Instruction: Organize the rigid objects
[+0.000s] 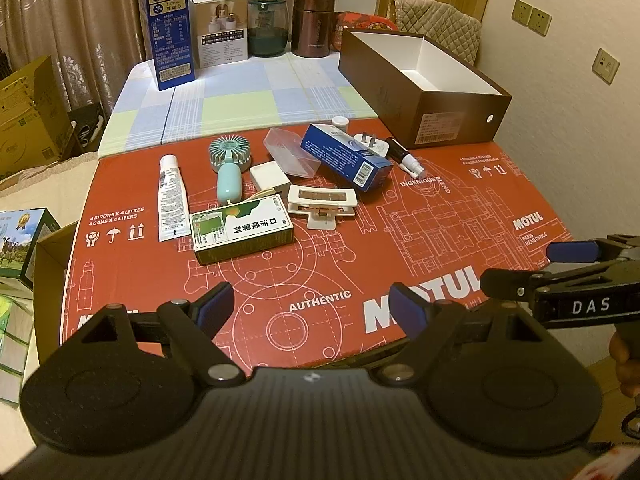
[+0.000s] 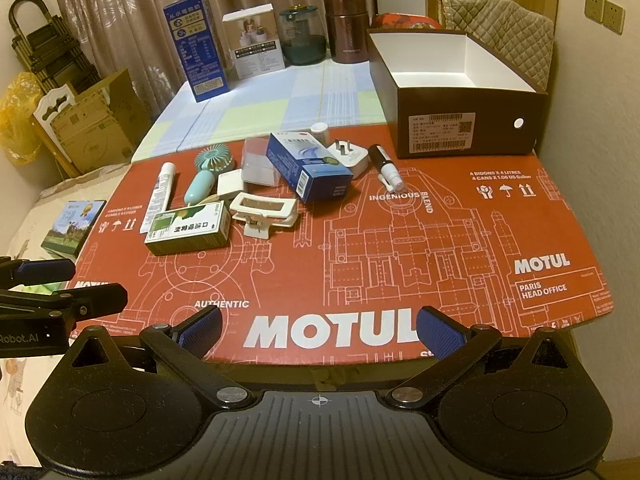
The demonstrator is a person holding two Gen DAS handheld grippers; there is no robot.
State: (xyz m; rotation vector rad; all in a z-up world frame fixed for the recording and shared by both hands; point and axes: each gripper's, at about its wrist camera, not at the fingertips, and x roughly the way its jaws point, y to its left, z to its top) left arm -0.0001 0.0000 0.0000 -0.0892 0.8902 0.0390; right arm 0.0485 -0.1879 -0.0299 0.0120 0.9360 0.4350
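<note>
Your left tongs [image 1: 312,306] are spread wide and hold nothing, hovering over the near edge of the red MOTUL cardboard sheet [image 1: 440,240] that covers the desk. Your right tongs [image 2: 318,328] are likewise spread wide and empty, over the same near edge; in the left wrist view they enter from the right side [image 1: 516,268].

The items lie clustered at the far left-centre of the sheet:
- white tube [image 1: 172,198], leftmost, lying lengthwise.
- teal handheld fan [image 1: 229,164], just right of the tube, head pointing away from you.
- green-and-white medicine box [image 1: 242,228], nearest to you, lying flat; the fan's handle end is just behind it.
- white hair clip [image 1: 322,202], just right of that box.
- small white cube charger [image 1: 269,176], behind the clip.
- clear plastic case [image 1: 292,154], behind the charger.
- blue medicine box [image 1: 346,158], lying partly on the clear case.
- small white-capped bottle [image 1: 340,122], behind the blue box.
- white plug adapter [image 1: 374,144], prongs up, right of the blue box.
- black-and-white spray bottle [image 1: 404,158], lying on its side, rightmost.

The open brown shoebox [image 1: 432,120], white inside, sits at the far right corner, apart from the cluster.
</note>
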